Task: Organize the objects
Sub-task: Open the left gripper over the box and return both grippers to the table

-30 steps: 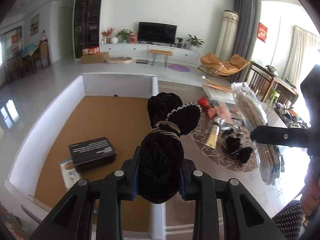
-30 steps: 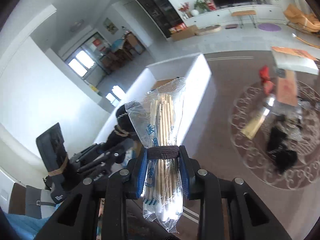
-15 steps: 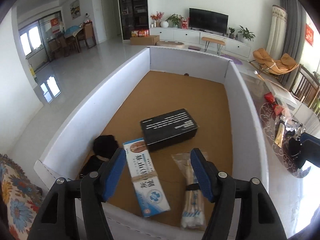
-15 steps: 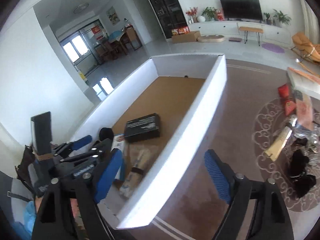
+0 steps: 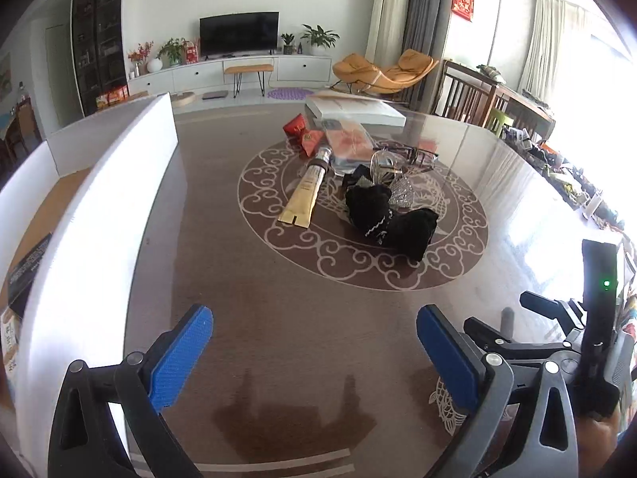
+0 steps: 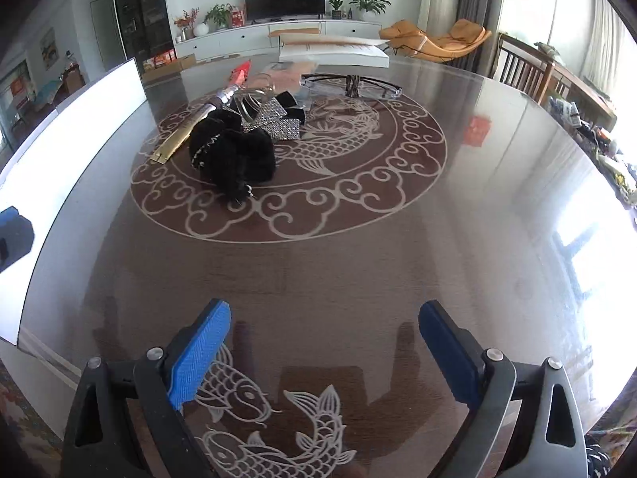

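My left gripper is open and empty above the brown table. My right gripper is open and empty too; it also shows in the left wrist view at the right. A pile lies at the table's middle: a black fuzzy bundle, a gold tube, a glittery silver bow, glasses, a pink packet and red packets. The white-walled box stands at the left.
A white flat box lies at the table's far side. A black box lies inside the white-walled box. Chairs stand at the far right. Bare table surface lies between the grippers and the pile.
Both grippers let go of their loads, the black bundle and the stick packet, into the box, then swung right from the box to face the pile on the table.
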Demonstrator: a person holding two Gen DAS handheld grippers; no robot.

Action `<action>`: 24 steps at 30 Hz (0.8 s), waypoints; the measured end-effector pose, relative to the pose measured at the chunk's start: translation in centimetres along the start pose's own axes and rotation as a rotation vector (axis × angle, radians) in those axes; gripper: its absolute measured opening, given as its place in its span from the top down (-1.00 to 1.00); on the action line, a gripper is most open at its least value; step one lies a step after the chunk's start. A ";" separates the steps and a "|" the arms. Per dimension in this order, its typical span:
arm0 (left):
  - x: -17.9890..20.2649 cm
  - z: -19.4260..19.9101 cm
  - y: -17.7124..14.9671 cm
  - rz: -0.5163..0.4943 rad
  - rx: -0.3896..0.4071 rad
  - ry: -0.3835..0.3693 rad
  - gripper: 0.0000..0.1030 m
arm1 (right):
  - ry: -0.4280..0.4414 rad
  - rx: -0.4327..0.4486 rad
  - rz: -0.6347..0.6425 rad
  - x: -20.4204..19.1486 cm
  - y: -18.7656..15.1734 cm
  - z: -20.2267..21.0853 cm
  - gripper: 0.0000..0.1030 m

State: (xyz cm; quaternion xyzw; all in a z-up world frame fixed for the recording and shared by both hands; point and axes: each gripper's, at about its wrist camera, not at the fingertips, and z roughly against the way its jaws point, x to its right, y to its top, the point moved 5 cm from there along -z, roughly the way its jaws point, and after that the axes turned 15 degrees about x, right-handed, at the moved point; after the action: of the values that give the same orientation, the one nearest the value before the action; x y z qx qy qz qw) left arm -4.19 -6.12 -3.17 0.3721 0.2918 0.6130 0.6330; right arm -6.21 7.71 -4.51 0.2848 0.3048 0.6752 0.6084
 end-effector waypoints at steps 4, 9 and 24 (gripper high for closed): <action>0.3 -2.8 -1.1 0.015 -0.021 0.028 -1.00 | 0.003 -0.002 0.021 0.6 0.0 -0.7 -0.87; -0.7 -4.9 -2.1 0.012 -0.066 0.062 -1.00 | 0.021 -0.006 0.013 0.6 0.6 -2.0 -0.91; -0.8 -6.6 -3.0 -0.031 -0.102 0.106 -1.00 | 0.033 0.008 0.026 1.2 1.9 -3.8 -1.00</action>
State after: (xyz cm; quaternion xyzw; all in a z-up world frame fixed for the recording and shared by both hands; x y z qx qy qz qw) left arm -7.99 -6.05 -9.40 0.3018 0.2991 0.6360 0.6442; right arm -10.39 8.56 -5.53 0.2800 0.3138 0.6863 0.5934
